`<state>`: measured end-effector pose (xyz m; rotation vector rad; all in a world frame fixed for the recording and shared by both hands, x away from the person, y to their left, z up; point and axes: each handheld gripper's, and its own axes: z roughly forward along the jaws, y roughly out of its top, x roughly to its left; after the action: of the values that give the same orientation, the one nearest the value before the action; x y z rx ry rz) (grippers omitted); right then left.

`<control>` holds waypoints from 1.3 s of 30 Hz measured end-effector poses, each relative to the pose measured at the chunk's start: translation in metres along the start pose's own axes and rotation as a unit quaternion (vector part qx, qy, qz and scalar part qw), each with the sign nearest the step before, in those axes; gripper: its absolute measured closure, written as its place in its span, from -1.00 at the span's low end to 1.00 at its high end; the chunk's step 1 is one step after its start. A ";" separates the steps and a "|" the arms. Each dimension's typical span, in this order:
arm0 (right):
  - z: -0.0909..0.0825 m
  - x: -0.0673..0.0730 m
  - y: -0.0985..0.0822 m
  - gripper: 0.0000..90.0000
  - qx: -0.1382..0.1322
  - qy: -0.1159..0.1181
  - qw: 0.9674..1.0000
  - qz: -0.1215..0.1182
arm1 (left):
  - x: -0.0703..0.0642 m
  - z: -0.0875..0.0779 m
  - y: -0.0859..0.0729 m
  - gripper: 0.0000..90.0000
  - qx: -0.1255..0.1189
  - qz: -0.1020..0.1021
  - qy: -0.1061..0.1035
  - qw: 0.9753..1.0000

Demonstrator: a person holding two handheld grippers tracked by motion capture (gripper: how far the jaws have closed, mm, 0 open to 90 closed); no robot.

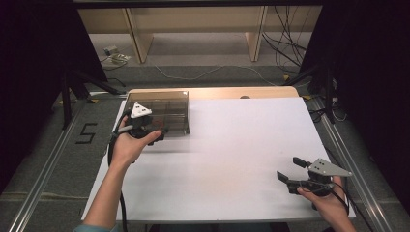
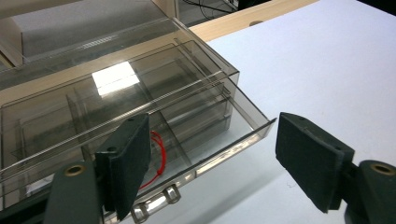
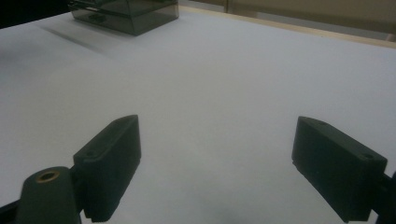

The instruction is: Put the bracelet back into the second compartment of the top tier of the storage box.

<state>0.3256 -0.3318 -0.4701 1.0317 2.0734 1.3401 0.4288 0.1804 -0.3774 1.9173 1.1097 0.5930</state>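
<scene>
Nearest, at the table's (image 1: 227, 193) front right corner, the right gripper (image 1: 289, 172) hangs low over the white top with its jaws spread wide and nothing between them; in the right gripper view the same gripper (image 3: 215, 163) shows bare white surface in the gap, and the box (image 3: 126, 14) sits well apart, far off at the upper left. Farther in, on the left side, the left gripper (image 1: 162, 131) is held just at the front edge of the smoky clear plastic box (image 1: 164, 108), which stands at the table's far left corner, partly on the wooden strip (image 1: 217, 92) behind the white sheet. In the left gripper view, the left gripper (image 2: 212, 158) stands wide apart too, holding nothing. A drawer (image 2: 187, 140) of the box is pulled out toward it, its front wall and small clear handle (image 2: 159, 200) just beyond the left jaw's pad, not gripped. Inside the drawer, dividers make compartments, and a thin red loop (image 2: 159, 158) lies in one near the front, partly hidden behind that pad.
</scene>
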 end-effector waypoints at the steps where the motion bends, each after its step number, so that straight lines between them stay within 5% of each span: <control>1: 0.000 0.000 0.000 -0.63 -0.001 0.001 1.000 0.000 | -0.001 0.000 0.000 -0.41 -0.001 0.000 0.000 1.000; 12: 0.000 0.001 0.000 -0.63 0.001 0.001 1.000 0.000 | -0.014 0.000 -0.015 -0.40 -0.022 -0.010 -0.009 1.000; 23: 0.000 0.001 0.000 -0.63 0.001 0.001 1.000 -0.002 | -0.031 -0.008 -0.025 -0.41 -0.035 0.008 -0.030 0.999; 39: 0.000 0.001 0.000 -0.63 0.000 0.001 1.000 -0.003 | -0.051 -0.015 -0.063 -0.41 -0.045 0.032 -0.052 0.997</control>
<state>0.3251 -0.3304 -0.4702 1.0238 2.0760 1.3405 0.3625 0.1596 -0.4222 1.8891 0.9445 0.5614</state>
